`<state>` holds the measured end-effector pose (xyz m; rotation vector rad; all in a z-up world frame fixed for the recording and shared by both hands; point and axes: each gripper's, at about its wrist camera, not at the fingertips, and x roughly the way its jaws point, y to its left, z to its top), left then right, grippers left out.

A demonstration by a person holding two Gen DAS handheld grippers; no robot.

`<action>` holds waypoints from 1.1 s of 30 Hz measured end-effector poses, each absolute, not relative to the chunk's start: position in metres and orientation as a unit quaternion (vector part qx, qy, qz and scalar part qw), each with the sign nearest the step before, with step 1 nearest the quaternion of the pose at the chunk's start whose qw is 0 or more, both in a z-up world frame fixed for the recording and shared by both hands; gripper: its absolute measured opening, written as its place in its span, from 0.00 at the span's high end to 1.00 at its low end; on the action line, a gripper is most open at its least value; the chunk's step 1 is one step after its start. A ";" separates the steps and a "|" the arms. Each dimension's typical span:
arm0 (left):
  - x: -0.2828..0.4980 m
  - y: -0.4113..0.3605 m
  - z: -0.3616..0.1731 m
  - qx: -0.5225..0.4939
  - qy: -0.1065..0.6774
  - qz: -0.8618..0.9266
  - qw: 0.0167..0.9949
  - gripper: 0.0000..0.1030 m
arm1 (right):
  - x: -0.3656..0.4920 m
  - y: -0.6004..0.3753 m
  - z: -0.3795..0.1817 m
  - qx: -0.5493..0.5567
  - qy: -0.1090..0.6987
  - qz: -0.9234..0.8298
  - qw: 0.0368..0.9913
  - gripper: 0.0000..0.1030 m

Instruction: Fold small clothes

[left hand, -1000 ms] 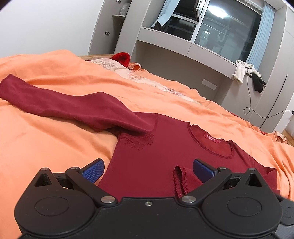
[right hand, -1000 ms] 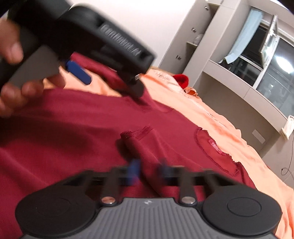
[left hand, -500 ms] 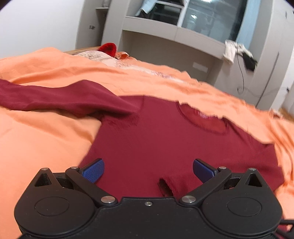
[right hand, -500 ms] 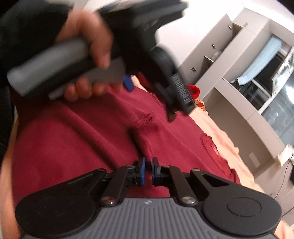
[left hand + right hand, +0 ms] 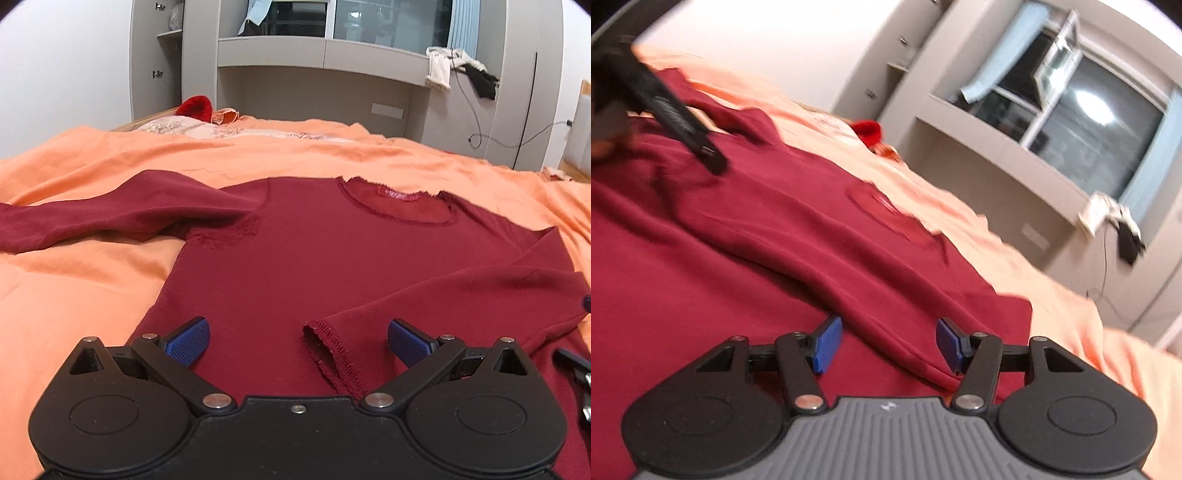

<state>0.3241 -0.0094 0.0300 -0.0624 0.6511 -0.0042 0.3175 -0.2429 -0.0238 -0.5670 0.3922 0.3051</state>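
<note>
A dark red long-sleeved top [image 5: 332,258] lies flat on the orange bedspread [image 5: 92,302], neck away from me. One sleeve [image 5: 110,214] stretches out to the left. The other sleeve is folded across the body, and its cuff [image 5: 330,354] rests between the fingers of my left gripper [image 5: 297,341], which stands wide open without touching it. My right gripper [image 5: 888,345] hovers over the top [image 5: 775,229] near its right edge. Its jaws are opening, and a ridge of the folded sleeve runs between the pads without being pinched. The left gripper's black body [image 5: 679,122] shows at the upper left there.
A red item [image 5: 194,107] and a patterned pillow [image 5: 177,127] lie at the bed's far end. Behind stands a grey wall unit [image 5: 325,55] with clothes [image 5: 443,70] draped on its ledge and a cable [image 5: 476,122] hanging down. Orange bedspread [image 5: 1052,295] extends right.
My right gripper let go of the sleeve cuff, opened and drew back to the right. The sleeve now lies across the top's body. The left gripper rolled level and shifted slightly, still open.
</note>
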 end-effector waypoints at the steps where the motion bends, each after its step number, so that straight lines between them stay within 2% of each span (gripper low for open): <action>1: 0.324 -0.009 0.031 -0.034 0.317 -0.004 0.948 0.00 | 0.321 -0.247 -0.024 -0.268 0.197 0.148 0.931 0.52; 2: 0.323 -0.008 0.031 -0.037 0.315 -0.005 0.948 0.01 | 0.322 -0.249 -0.023 -0.264 0.203 0.149 0.931 0.62; 3: 0.323 -0.007 0.032 -0.040 0.314 -0.005 0.949 0.01 | 0.322 -0.249 -0.024 -0.263 0.212 0.153 0.929 0.86; 4: 0.324 -0.007 0.032 -0.043 0.314 -0.005 0.949 0.00 | 0.320 -0.248 -0.026 -0.270 0.223 0.158 0.923 0.91; 7: 0.325 -0.007 0.032 -0.044 0.316 -0.004 0.948 0.00 | 0.311 -0.244 -0.027 -0.308 0.225 0.161 0.910 0.95; 12: 0.323 -0.007 0.032 -0.043 0.319 -0.008 0.947 0.00 | 0.284 -0.241 -0.026 -0.349 0.225 0.174 0.893 0.94; 15: 0.324 -0.012 0.030 -0.024 0.326 -0.008 0.945 0.00 | 0.281 -0.252 -0.024 -0.327 0.222 0.186 0.899 0.90; 17: 0.324 -0.018 0.026 -0.002 0.333 -0.004 0.943 0.00 | 0.286 -0.267 -0.011 -0.288 0.222 0.197 0.911 0.77; 18: 0.324 -0.021 0.024 0.013 0.336 -0.003 0.942 0.00 | 0.287 -0.276 -0.004 -0.262 0.218 0.196 0.920 0.58; 19: 0.324 -0.024 0.022 0.025 0.337 -0.002 0.941 0.00 | 0.289 -0.283 0.002 -0.244 0.212 0.190 0.927 0.44; 21: 0.322 -0.028 0.020 0.041 0.334 0.002 0.942 0.00 | 0.298 -0.297 0.015 -0.208 0.195 0.171 0.943 0.38; 26: 0.322 -0.031 0.018 0.055 0.334 0.005 0.941 0.00 | 0.354 -0.331 0.028 -0.087 0.206 0.122 0.967 0.32; 30: 0.322 -0.031 0.019 0.052 0.332 0.001 0.942 0.00 | 0.410 -0.349 0.017 -0.040 0.258 0.094 0.961 0.29; 31: 0.321 -0.032 0.019 0.053 0.331 0.000 0.942 0.00 | 0.422 -0.352 0.012 -0.034 0.277 0.097 0.955 0.32; 32: 0.322 -0.032 0.019 0.054 0.331 -0.002 0.942 0.00 | 0.430 -0.355 0.008 -0.022 0.291 0.101 0.951 0.39; 33: 0.322 -0.033 0.019 0.054 0.330 -0.004 0.942 0.00 | 0.439 -0.359 0.006 0.000 0.305 0.110 0.946 0.73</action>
